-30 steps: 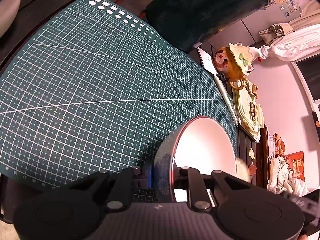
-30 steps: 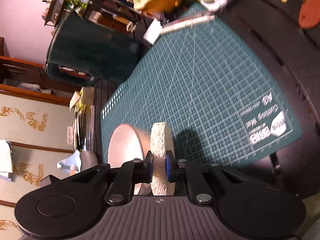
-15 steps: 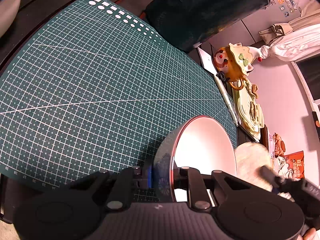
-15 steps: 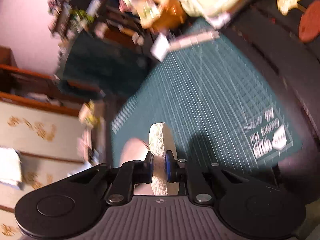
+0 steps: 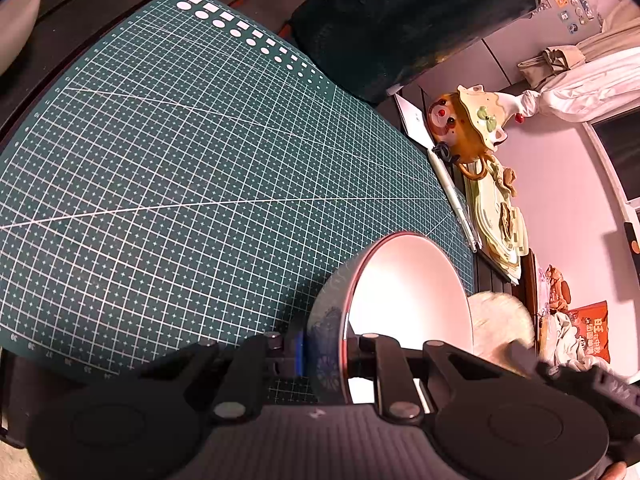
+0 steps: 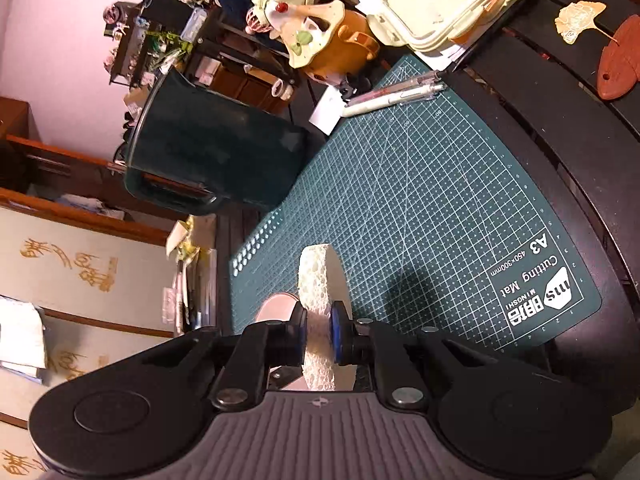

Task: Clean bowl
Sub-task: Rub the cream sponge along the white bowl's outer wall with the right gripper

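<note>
My left hand-held gripper [image 5: 324,354] is clenched on the wall of the bowl [image 5: 408,292], one pad on the patterned outside and the other on the pale inside. I hold the bowl tipped up on edge above the green cutting mat [image 5: 180,168], so its open mouth faces away to the right of this gripper. Past the far right rim, in the left wrist view, I see a blurred pale lump that I take to be the sponge [image 5: 500,320], with the dark body of my other gripper under it. It sits just beside the rim, outside the bowl; I cannot tell whether it touches.

My right hand-held gripper [image 6: 318,330] is clenched on the sponge [image 6: 320,280], which stands on edge between the blue pads, with its long axis running forward beyond the fingertips. From here only a sliver of the bowl [image 6: 276,306] shows, low and just to the left of the left pad, close under the near end of the sponge.

So the relation that matters is plain: the bowl's mouth opens toward my right hand, and the sponge lies just off its rim, on the open side. I judge that the next move calls for carrying the sponge leftward and in, flat face to the inner wall, while my left hand keeps the bowl steady. My right hand is the nearer to the work.
</note>
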